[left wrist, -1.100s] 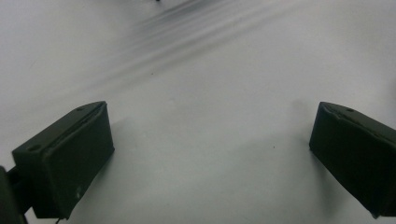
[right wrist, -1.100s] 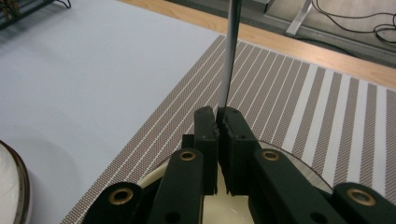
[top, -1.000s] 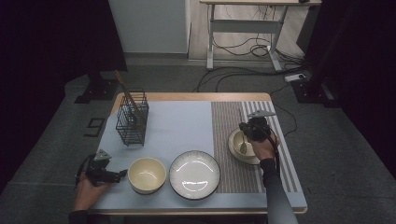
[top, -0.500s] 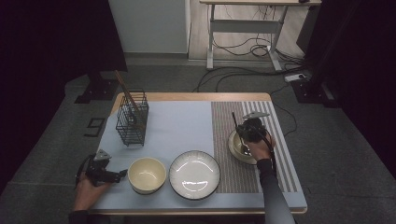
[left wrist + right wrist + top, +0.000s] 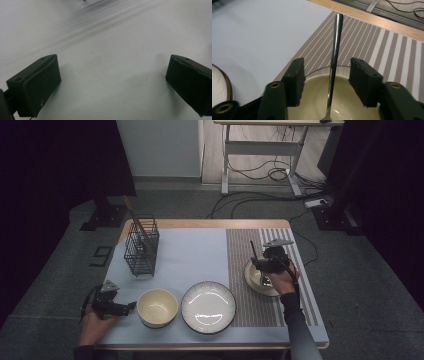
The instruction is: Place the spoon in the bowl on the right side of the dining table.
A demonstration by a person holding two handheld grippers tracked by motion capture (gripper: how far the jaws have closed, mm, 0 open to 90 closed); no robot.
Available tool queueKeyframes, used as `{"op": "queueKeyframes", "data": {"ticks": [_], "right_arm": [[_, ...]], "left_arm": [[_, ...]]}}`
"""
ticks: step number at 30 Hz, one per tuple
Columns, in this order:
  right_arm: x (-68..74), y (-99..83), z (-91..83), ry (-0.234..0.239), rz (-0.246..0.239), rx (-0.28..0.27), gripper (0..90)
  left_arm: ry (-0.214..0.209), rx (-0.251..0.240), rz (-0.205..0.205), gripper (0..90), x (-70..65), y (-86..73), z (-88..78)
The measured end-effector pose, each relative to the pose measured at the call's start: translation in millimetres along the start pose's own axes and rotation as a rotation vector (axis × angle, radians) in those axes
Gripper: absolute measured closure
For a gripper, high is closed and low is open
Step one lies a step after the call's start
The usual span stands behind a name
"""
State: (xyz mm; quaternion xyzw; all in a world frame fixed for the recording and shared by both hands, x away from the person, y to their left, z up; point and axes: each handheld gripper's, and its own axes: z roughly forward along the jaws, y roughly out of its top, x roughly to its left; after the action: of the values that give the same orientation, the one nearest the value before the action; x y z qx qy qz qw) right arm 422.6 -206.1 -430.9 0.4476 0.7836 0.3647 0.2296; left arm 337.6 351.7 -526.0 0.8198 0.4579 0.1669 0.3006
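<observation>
The table [image 5: 210,225] carries a pale blue mat [image 5: 195,255] on its left and middle and a brown striped placemat [image 5: 240,270] on its right. Taking the white plate [image 5: 208,307] at the near edge of the blue mat as landmark: the black wire basket [image 5: 141,251] stands well to its far left, with wooden sticks leaning out of it. A cream bowl [image 5: 157,307] sits just to the plate's left, close beside it. A second, cream small bowl [image 5: 257,277] sits to the plate's right and a little farther back, on the striped placemat.

The spoon [image 5: 334,55] stands in that small bowl, its head down inside and its metal handle leaning up over the far rim above the stripes.

The right gripper [image 5: 264,266] hangs over the small bowl. Its jaws have just been opening; they now stand moderately apart on either side of the spoon handle, with clear gaps, so neither pad touches it.

The left gripper [image 5: 120,309] rests left of the cream bowl, farther from the plate, near the table's front corner. In the left gripper view its jaws are spread wide over bare blue mat, with nothing between them.
</observation>
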Motion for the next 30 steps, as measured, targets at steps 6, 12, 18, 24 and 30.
{"op": "queueKeyframes", "data": {"ticks": [6, 12, 18, 24, 30], "right_arm": [[5.0, -3.0, -18.9, -0.011, -0.031, -0.009, 33.1], [6.6, -10.6, -38.9, -0.023, -0.019, -0.02, 25.5], [6.9, -25.7, -55.0, -0.03, 0.008, -0.042, 19.2], [6.3, -45.5, -62.1, -0.039, 0.05, -0.04, 13.9], [6.7, -61.2, -63.3, -0.044, 0.073, -0.02, 10.1]], "left_arm": [[0.0, 0.001, 0.001, 0.0, 0.0, 0.0, -0.1], [0.0, 0.001, 0.001, 0.0, 0.0, 0.0, -0.1], [0.001, 0.0, 0.001, 0.0, -0.1, -0.1, 0.0], [0.0, 0.001, 0.002, 0.0, -0.1, -0.1, -0.1], [0.001, 0.001, 0.002, 0.0, -0.3, -0.1, -0.2]]}}
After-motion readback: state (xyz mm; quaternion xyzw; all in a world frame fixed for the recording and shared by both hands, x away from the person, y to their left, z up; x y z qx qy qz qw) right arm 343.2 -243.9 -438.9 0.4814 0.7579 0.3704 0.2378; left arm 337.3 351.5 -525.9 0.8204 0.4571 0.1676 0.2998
